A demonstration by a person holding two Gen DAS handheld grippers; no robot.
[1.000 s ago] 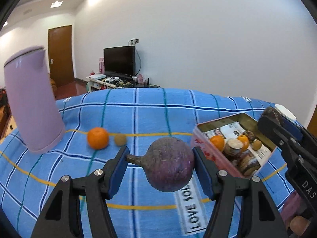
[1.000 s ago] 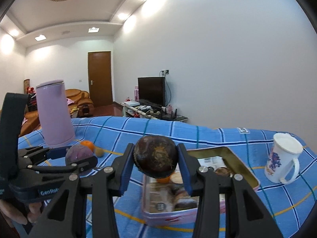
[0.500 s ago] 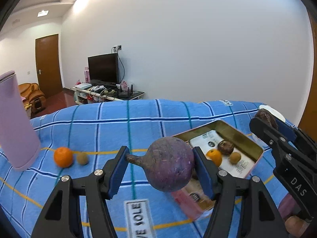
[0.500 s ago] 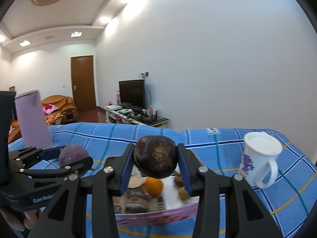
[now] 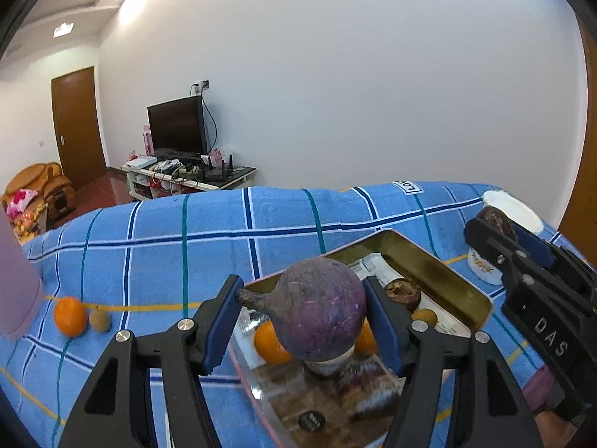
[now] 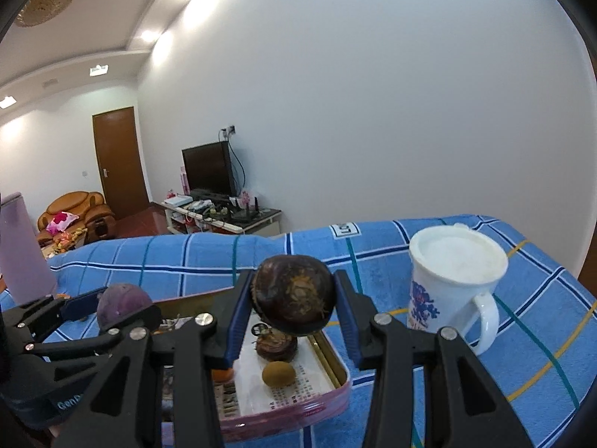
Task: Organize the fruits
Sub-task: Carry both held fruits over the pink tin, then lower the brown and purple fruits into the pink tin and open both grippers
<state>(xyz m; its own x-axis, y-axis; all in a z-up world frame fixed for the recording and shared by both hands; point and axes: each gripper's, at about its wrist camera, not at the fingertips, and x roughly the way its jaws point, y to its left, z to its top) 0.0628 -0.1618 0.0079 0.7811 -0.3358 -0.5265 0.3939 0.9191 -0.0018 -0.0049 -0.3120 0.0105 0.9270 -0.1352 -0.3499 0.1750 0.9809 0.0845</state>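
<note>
My left gripper (image 5: 304,319) is shut on a purple, stemmed round fruit (image 5: 317,308) and holds it above the near end of a pink-walled tin tray (image 5: 481,317). My right gripper (image 6: 294,315) is shut on a dark brown round fruit (image 6: 293,293) above the same tray (image 6: 335,399). Inside the tray lie oranges (image 5: 270,343), a brown wrinkled fruit (image 6: 276,345) and a small tan fruit (image 6: 278,373). An orange (image 5: 69,316) and a small tan fruit (image 5: 99,321) rest on the blue plaid cloth at the left.
A white mug (image 6: 453,280) with a blue print stands right of the tray. A tall lilac cup (image 6: 22,250) stands at the far left of the cloth. Behind the table are a TV stand, a door and a sofa.
Both grippers have carried their fruits rightward over the cloth and now hang above the tray. The loose orange and the lilac cup have slid toward the left edge of the views.
</note>
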